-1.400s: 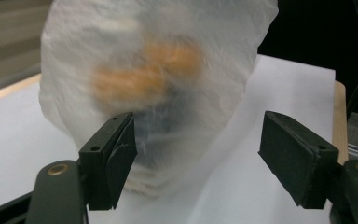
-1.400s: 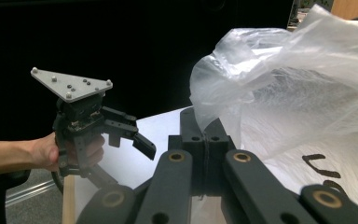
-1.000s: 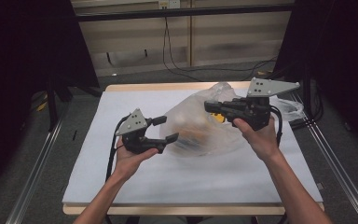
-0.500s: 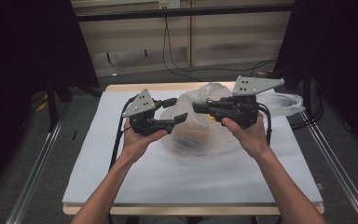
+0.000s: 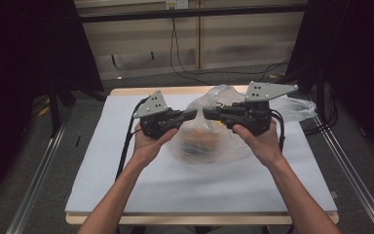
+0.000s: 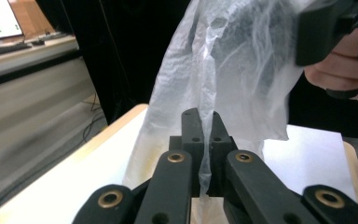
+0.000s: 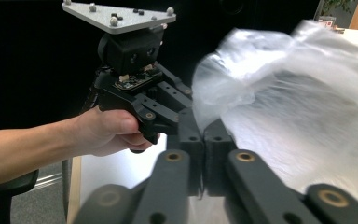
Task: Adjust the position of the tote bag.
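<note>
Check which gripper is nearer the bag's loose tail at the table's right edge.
Right. The right gripper, its jaws just eased open slightly with film between them, sits beside the tail; the left gripper pinches the plastic bag farther left.

The plastic bag [image 5: 213, 131] lies on the desk [image 5: 102, 175], its upper edge raised between the two pairs of jaws. The left gripper [image 5: 193, 114] comes in from the bag's left and the right gripper [image 5: 208, 114] from its right, jaws pointing at each other, nearly meeting above the bag. Film [image 6: 223, 70] rises from between the left jaws; most of the bag [image 7: 298, 107] lies right of the right jaws.
</note>
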A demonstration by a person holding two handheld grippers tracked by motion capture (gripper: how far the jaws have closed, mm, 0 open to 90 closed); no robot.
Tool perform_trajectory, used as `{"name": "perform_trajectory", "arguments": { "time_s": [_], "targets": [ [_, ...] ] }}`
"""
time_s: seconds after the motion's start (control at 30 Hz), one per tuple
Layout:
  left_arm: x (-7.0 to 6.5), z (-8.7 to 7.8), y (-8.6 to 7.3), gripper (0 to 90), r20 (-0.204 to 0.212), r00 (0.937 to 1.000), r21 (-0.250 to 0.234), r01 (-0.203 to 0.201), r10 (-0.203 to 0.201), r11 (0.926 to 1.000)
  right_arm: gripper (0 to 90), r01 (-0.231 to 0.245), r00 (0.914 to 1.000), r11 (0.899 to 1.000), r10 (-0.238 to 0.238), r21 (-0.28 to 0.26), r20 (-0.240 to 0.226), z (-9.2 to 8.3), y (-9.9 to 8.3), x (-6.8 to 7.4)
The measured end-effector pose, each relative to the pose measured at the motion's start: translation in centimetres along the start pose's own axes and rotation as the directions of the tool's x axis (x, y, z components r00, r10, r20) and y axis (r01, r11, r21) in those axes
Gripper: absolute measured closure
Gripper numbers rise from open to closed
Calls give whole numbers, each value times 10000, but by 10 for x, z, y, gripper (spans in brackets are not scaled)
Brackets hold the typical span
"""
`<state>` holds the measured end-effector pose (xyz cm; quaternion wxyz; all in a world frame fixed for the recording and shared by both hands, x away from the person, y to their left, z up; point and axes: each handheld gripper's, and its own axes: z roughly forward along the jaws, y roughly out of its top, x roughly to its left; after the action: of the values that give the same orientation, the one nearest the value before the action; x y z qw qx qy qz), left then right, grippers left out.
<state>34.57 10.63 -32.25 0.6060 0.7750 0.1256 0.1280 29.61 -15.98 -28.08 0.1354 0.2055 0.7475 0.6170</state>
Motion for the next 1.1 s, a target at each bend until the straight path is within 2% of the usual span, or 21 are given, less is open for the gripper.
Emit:
{"name": "perform_trajectory", "arguments": {
  "time_s": [0.03, 0.07, 0.1, 0.13, 0.23, 0.3, 0.4, 0.43, 0.47, 0.63, 0.7, 0.77, 0.83, 0.9, 0.93, 0.97, 1.03, 1.1],
  "targets": [
    [0, 0, 0, 900, 0, 10000, 0, 0, 0, 10000, 806, 0, 10000, 10000, 0, 0, 0, 0, 0, 0],
    [1, -2, -3, 900, -106, 9999, -24, 65, -66, 10000, 745, -36, 10000, 10000, 36, -3, 64, -2, -4, -1],
    [1, -2, -3, 900, -106, 9999, -24, 65, -66, 10000, 745, -36, 10000, 10000, 36, -3, 64, -2, -4, -1],
    [3, -6, -4, 900, -165, 9998, -84, 133, -134, 9999, 685, -46, 9998, 10000, 45, 32, 193, -5, -8, 0],
    [4, -12, -7, 900, -289, 9994, -96, 202, -204, 9998, 627, 11, 9994, 10000, -14, 74, 349, -13, -13, 3],
    [5, -14, -7, 900, -360, 9991, -99, 210, -213, 9997, 610, 27, 9989, 9999, -32, 100, 458, -16, -14, 4],
    [9, -22, -11, 900, -442, 9981, -258, 423, -434, 9988, 587, 77, 9962, 9993, -108, 356, 868, -31, -21, 5],
    [9, -22, -11, 900, -442, 9981, -258, 423, -434, 9988, 587, 77, 9962, 9993, -108, 356, 868, -31, -21, 5],
    [10, -26, -14, 900, -489, 9980, -235, 391, -402, 9990, 586, 24, 9944, 9991, -70, 428, 1056, -38, -25, 3],
    [10, -34, -19, 900, -649, 9964, -248, 524, -539, 9983, 584, -115, 9910, 9995, 76, 283, 1337, -52, -35, -1],
    [10, -40, -21, 900, -722, 9958, -229, 540, -555, 9983, 578, -223, 9853, 9989, 149, 412, 1703, -60, -39, -6],
    [10, -43, -22, 900, -752, 9957, -208, 532, -546, 9984, 573, -252, 9839, 9990, 181, 378, 1776, -63, -41, -8],
    [8, -49, -28, 899, -707, 9953, -435, 630, -660, 9971, 531, -247, 9741, 9978, 102, 613, 2260, -69, -46, -9],
    [9, -53, -35, 900, -584, 9946, -705, 817, -859, 9942, 524, -365, 9722, 9970, 196, 683, 2335, -73, -51, -10],
    [10, -52, -36, 900, -680, 9936, -550, 870, -906, 9947, 521, -408, 9691, 9967, 224, 704, 2456, -75, -52, -11],
    [10, -53, -37, 900, -867, 9923, -497, 843, -883, 9952, 517, -478, 9660, 9966, 290, 670, 2570, -78, -53, -14],
    [13, -56, -38, 900, -775, 9926, -571, 894, -937, 9944, 512, -636, 9623, 9970, 495, 442, 2674, -84, -54, -17],
    [15, -59, -38, 900, -963, 9916, -586, 810, -864, 9950, 509, -636, 9576, 9972, 501, 386, 2837, -90, -54, -19]
  ]
}}
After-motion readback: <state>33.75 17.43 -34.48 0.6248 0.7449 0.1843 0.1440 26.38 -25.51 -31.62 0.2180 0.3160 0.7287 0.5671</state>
